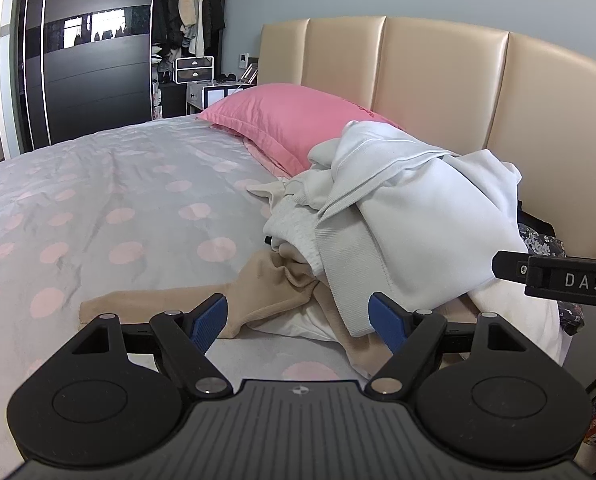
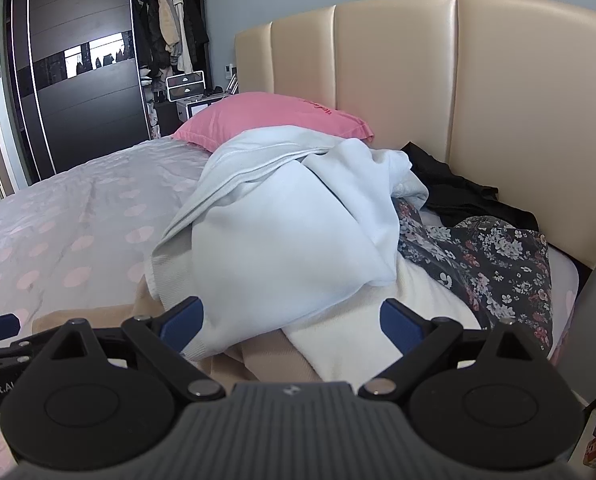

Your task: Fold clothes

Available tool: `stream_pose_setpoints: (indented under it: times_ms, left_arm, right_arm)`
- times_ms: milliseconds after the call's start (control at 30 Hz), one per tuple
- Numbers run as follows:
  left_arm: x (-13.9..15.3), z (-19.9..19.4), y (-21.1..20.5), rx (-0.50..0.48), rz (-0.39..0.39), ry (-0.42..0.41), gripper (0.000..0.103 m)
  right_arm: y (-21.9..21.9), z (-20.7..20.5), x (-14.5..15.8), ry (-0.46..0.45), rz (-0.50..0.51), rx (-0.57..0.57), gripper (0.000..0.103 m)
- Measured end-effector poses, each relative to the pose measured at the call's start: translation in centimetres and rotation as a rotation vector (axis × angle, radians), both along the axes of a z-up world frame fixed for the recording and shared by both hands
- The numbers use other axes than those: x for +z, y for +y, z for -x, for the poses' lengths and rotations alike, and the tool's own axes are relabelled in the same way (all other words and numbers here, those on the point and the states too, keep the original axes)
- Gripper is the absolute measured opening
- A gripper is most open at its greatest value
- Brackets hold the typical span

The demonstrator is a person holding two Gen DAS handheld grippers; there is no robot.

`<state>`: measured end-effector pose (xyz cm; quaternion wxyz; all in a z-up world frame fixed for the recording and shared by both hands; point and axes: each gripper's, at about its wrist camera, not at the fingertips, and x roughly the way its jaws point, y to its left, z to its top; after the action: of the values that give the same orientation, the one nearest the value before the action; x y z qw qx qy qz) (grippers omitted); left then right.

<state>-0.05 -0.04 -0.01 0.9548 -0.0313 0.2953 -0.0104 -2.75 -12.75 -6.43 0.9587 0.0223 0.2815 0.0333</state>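
On the bed [image 1: 98,200], near the headboard [image 1: 438,80], the clothes pile [image 2: 290,232] lay unsorted. The left gripper [image 1: 298,320] and the right gripper [image 2: 292,320] hung above its near edge, jaws wide, holding nothing. Picking a garment looked like the step in hand; next called for pinching one edge, probably the pale sweatshirt [image 1: 426,216].

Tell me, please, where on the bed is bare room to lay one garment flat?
Free: the grey pink-dotted bedspread, bordered by the pink pillow and the beige garment. Crowded: the headboard side, with the pale blue sweatshirt and dark floral fabric.
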Motion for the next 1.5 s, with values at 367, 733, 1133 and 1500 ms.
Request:
stream_pose_setpoints:
  times_ms: [367,733,1133,1500]
  left_arm:
    - [-0.66,0.29,-0.25,0.001,0.014,0.006,0.077]
    - [-0.78,0.13,-0.53,0.000,0.007,0.026,0.077]
    - [-0.78,0.27,-0.52,-0.005,0.011,0.035,0.077]
    - [-0.67,0.29,-0.73,-0.002,0.008,0.039,0.077]
  right_arm:
    - [0.02,0.23,0.08,-0.004,-0.010,0.002,0.096]
    - [0.33,0.49,0.31,-0.013,-0.014,0.012,0.096]
    - [0.23,0.42,0.46,-0.011,-0.020,0.017,0.096]
    - [0.39,0.61,0.62,-0.017,-0.020,0.023,0.097]
